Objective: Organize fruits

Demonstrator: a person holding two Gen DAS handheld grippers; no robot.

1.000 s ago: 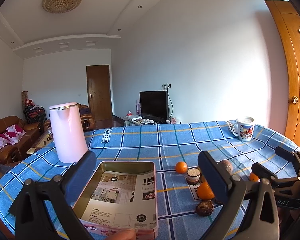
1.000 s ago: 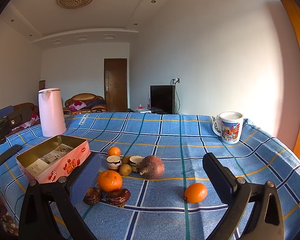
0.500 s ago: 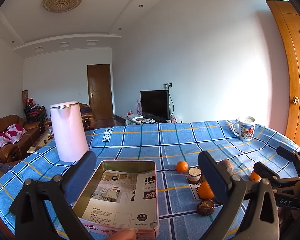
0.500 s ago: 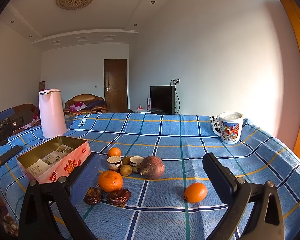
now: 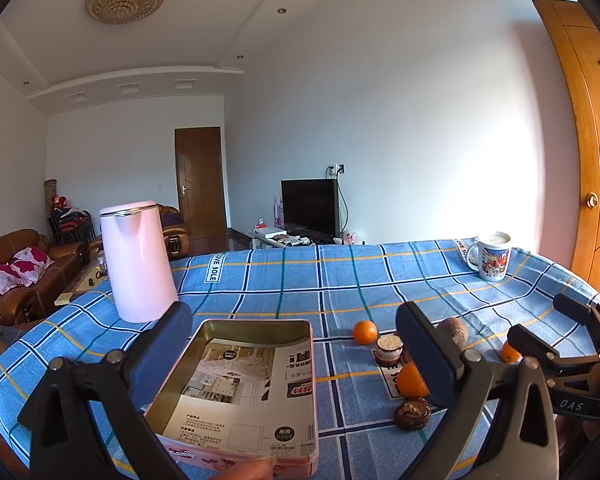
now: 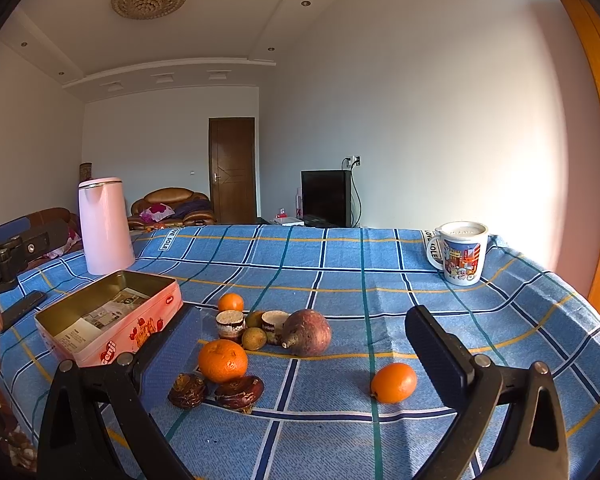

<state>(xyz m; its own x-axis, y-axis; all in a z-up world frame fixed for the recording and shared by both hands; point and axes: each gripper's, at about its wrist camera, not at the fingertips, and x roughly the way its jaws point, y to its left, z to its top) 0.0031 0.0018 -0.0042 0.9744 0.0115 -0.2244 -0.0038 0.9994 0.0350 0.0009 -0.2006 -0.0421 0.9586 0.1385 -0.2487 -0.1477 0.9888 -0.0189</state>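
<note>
An open pink tin (image 5: 244,384) (image 6: 112,316) lined with printed paper sits on the blue checked cloth. To its right lie a large orange (image 6: 223,360), a small orange (image 6: 231,303) (image 5: 365,332), another orange (image 6: 393,382), a purple-brown fruit (image 6: 308,332), two cut halves (image 6: 230,322), small green fruits (image 6: 254,338) and two dark shrivelled fruits (image 6: 216,392). My left gripper (image 5: 296,344) is open and empty above the tin. My right gripper (image 6: 304,344) is open and empty, hovering before the fruit pile.
A pink kettle (image 5: 136,264) (image 6: 104,226) stands at the table's back left. A printed mug (image 6: 462,258) (image 5: 492,256) stands at the back right. A wooden door (image 5: 580,140) is on the right. Sofas and a television lie beyond the table.
Both views have shifted only very slightly; the grippers stay open and nothing on the table has moved.
</note>
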